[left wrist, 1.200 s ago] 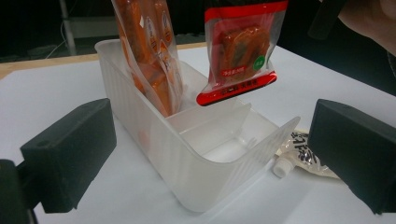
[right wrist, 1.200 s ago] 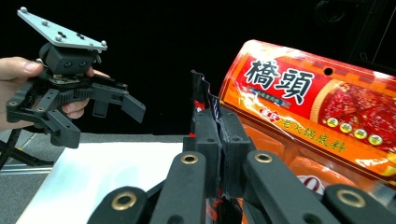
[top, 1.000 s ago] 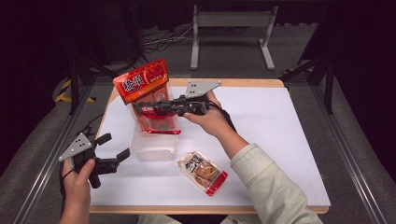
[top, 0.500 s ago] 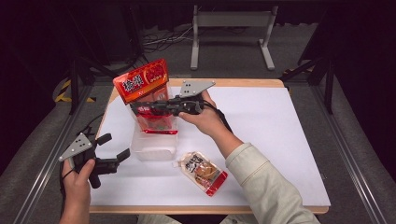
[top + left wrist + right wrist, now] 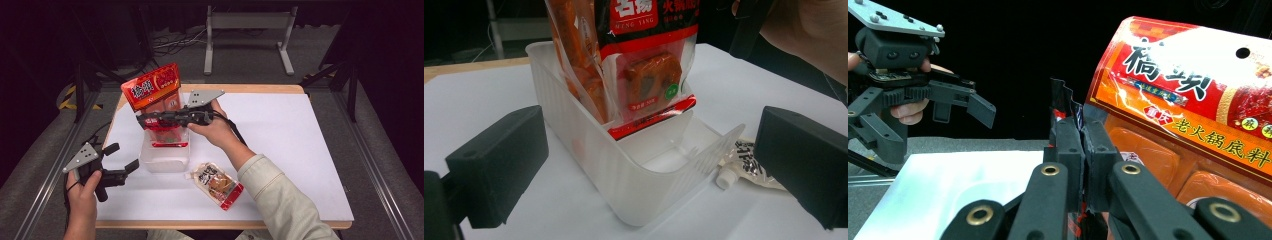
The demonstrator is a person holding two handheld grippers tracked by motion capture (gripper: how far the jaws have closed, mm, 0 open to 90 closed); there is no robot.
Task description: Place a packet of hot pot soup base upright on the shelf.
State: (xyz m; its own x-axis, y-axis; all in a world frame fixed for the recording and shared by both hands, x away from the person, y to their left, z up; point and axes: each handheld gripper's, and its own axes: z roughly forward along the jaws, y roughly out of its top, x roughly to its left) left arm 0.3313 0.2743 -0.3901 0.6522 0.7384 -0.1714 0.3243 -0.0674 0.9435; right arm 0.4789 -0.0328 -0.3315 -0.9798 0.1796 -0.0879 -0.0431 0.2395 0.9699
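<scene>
Here, a clear plastic bin point(image 5: 165, 155) is used as the landmark — it sits on the white table point(image 5: 300, 150), toward its left side. Two red packets are stood up inside the bin. The taller orange-red packet point(image 5: 152, 87) is leaned at the far end of the bin. A second packet with a dark top point(image 5: 651, 75) is held just in front of it, and its bottom edge is seen part way down inside the bin. It cannot be told if it has touched the bottom.

The dark top edge of this packet is pinched by the right gripper point(image 5: 150, 120), with the jaws closed tight on it, as seen in the right gripper view. It is probably held from the top so it can be lowered straight down and kept upright beside the taller one.

The left gripper point(image 5: 122, 157) is kept low, to the left of the bin and near the person. Its jaws are spread wide and nothing is held between them — it seems to be waiting, maybe to steady the bin.

A small spout pouch point(image 5: 217, 184) is left lying flat on the table, just to the right of the bin's near corner. It is likely to be packed next.
</scene>
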